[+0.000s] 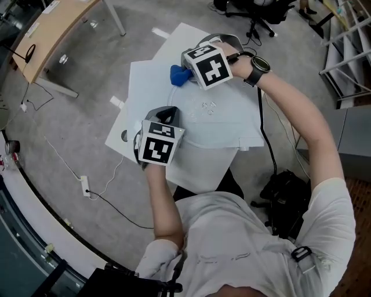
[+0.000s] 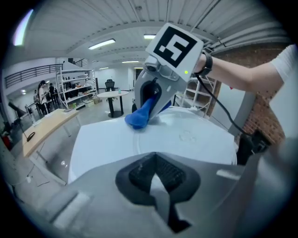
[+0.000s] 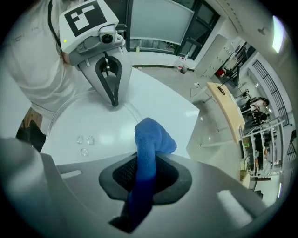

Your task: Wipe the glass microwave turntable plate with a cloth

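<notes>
The clear glass turntable plate (image 1: 223, 125) lies flat on a white table (image 1: 148, 87); its three centre bumps (image 3: 84, 142) show in the right gripper view. My left gripper (image 1: 168, 114) is at the plate's near-left rim with its jaws shut on the edge (image 2: 160, 183). My right gripper (image 1: 189, 73) is at the far rim, shut on a blue cloth (image 1: 179, 74). The bunched end of the cloth (image 3: 151, 139) sticks out past the jaws and rests on the glass. From the left gripper view the cloth (image 2: 139, 116) hangs from the right gripper (image 2: 150, 100) down onto the plate's far-left edge.
A wooden desk (image 1: 52, 29) stands at the upper left. A power strip (image 1: 86, 184) and cables lie on the concrete floor on the left. An office chair (image 1: 255, 17) is beyond the table, a black bag (image 1: 287, 197) sits by the person's right side, and metal shelving (image 1: 348, 52) stands at the right.
</notes>
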A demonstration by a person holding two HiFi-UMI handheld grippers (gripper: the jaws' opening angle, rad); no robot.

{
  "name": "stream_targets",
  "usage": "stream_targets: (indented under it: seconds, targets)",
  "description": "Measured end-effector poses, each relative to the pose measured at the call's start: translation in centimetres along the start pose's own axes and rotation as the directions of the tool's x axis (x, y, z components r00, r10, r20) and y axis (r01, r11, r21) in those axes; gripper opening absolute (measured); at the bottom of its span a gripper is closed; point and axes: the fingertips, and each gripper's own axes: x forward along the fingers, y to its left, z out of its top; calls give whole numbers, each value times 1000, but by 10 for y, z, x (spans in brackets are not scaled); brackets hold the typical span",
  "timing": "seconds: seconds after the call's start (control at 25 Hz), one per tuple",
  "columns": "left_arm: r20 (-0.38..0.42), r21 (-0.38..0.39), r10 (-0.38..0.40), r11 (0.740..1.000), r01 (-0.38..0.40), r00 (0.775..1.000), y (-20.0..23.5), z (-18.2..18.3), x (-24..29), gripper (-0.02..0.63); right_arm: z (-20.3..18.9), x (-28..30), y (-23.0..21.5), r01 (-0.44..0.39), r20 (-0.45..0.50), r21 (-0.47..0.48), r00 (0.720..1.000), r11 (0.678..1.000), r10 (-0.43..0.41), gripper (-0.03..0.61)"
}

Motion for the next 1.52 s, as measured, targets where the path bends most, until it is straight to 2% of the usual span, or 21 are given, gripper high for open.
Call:
stream_targets:
  seconds: [0.16, 0.44, 0.72, 1.12, 1.32, 1.52]
  targets:
    - [-8, 7, 20, 1000, -20, 1000, 1, 0, 0, 2, -37, -8, 6, -13, -63, 59, 998, 998, 17, 60]
    - [-12, 23, 21, 1000, -21, 1000, 1, 0, 1, 2, -103, -27, 53, -43, -174, 194, 982, 980, 78, 60]
    - [-15, 47, 28, 999, -27, 1000, 0, 0, 2, 2, -119, -46, 118, -29, -220, 234, 972, 972, 82, 60]
    - [-2, 28, 11, 1000, -11, 1000, 2, 3, 3, 2, -62, -61, 216, -147, -179, 213, 966, 966, 187, 60]
    - [19, 1, -66, 998, 66, 998, -3, 6, 1, 0, -21, -55, 234, -182, -122, 157, 972, 971, 202, 61]
    - [39, -19, -119, 993, 120, 992, -12, 10, -5, 0, 23, -49, 234, -206, -44, 92, 977, 974, 211, 61]
